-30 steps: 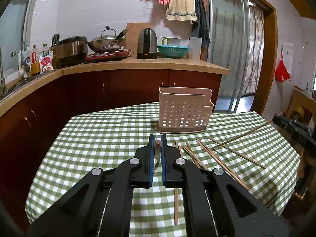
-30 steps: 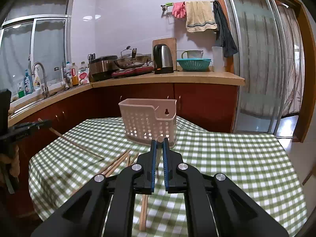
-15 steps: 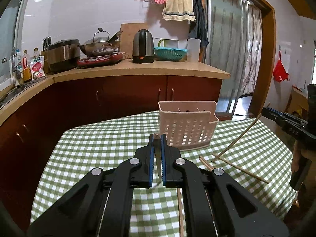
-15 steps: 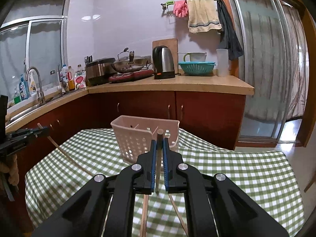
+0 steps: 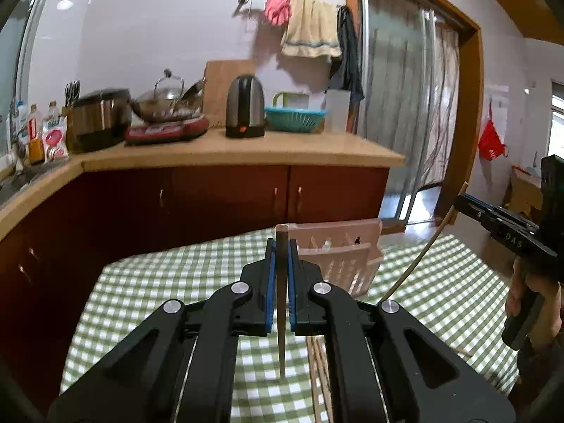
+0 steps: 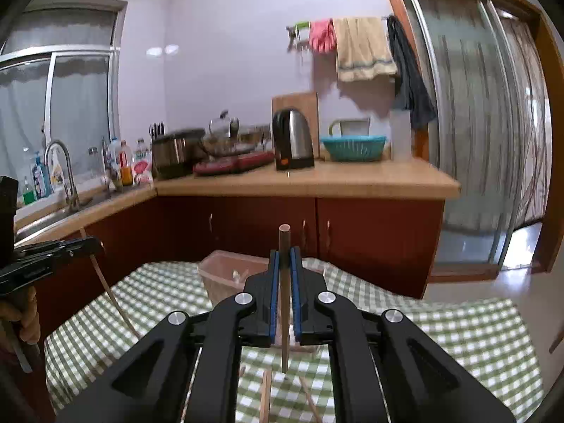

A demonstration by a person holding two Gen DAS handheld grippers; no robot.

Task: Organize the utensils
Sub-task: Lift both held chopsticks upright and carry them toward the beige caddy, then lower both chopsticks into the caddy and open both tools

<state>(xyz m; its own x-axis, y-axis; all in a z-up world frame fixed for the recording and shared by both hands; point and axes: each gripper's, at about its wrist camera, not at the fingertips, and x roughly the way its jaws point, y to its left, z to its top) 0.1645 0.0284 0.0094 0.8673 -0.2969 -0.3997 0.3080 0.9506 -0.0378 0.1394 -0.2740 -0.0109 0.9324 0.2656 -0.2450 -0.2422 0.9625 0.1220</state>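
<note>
We have lifted both chopsticks off the checked tablecloth (image 5: 148, 292) since a second ago. The left gripper (image 5: 281, 246) is clamped on one chopstick (image 5: 281, 317), the right gripper (image 6: 284, 257) on another chopstick (image 6: 284, 303), both upright before the pink utensil basket (image 5: 349, 264).

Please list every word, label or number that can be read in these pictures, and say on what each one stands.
"DAS": white letters on the black body of the right gripper.
Labels on the bottles and packet by the sink: too small and blurred to read.
</note>
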